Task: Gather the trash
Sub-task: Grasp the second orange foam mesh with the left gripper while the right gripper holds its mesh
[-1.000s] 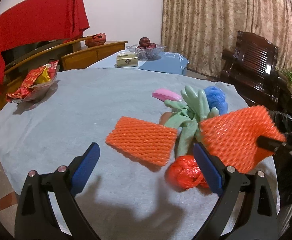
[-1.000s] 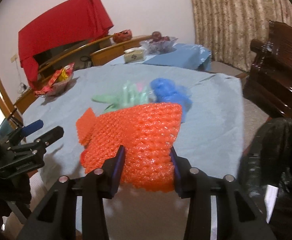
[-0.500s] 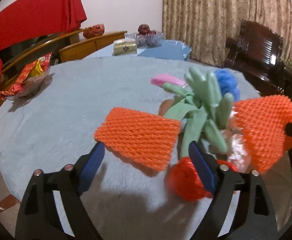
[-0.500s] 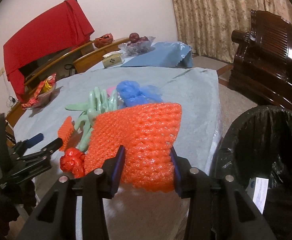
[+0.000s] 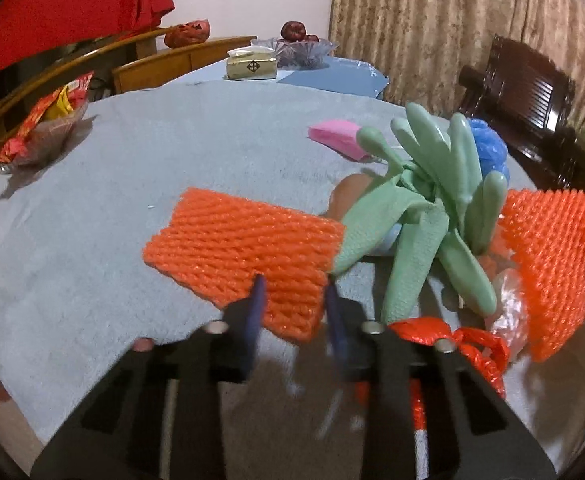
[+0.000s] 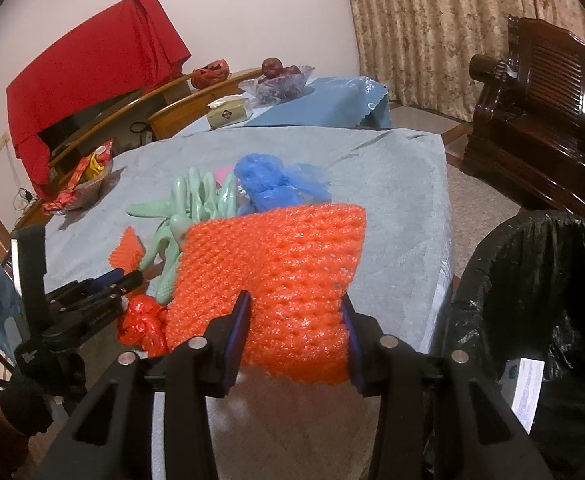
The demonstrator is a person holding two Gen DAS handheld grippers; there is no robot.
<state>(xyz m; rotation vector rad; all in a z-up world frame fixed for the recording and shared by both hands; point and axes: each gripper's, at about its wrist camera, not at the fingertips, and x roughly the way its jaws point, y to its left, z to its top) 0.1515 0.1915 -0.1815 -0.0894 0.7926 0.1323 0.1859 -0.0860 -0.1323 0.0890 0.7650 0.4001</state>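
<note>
A flat orange foam net (image 5: 244, 248) lies on the grey-blue tablecloth (image 5: 132, 184). My left gripper (image 5: 294, 312) is closing on its near corner, and the blue pads touch the corner's two sides. My right gripper (image 6: 294, 320) is shut on a second orange foam net (image 6: 276, 264), held up over the table's near edge. That held net (image 5: 552, 256) shows at the right of the left wrist view. Green rubber gloves (image 5: 432, 200), a blue plastic bag (image 5: 488, 148), a pink piece (image 5: 338, 136) and a knotted red plastic bag (image 5: 452, 336) lie between the two nets.
A black-lined trash bin (image 6: 532, 280) stands by the table's right edge. A bowl of red snack packets (image 5: 40, 132) sits at the far left. A tissue box (image 5: 250, 66) and a fruit bowl (image 5: 296, 46) are on the table behind. A dark wooden chair (image 6: 540, 120) stands at the right.
My left gripper came down and forward to the flat net and its jaws went from wide apart to narrow around the corner. The right gripper, still holding its net, shifted toward the bin.
</note>
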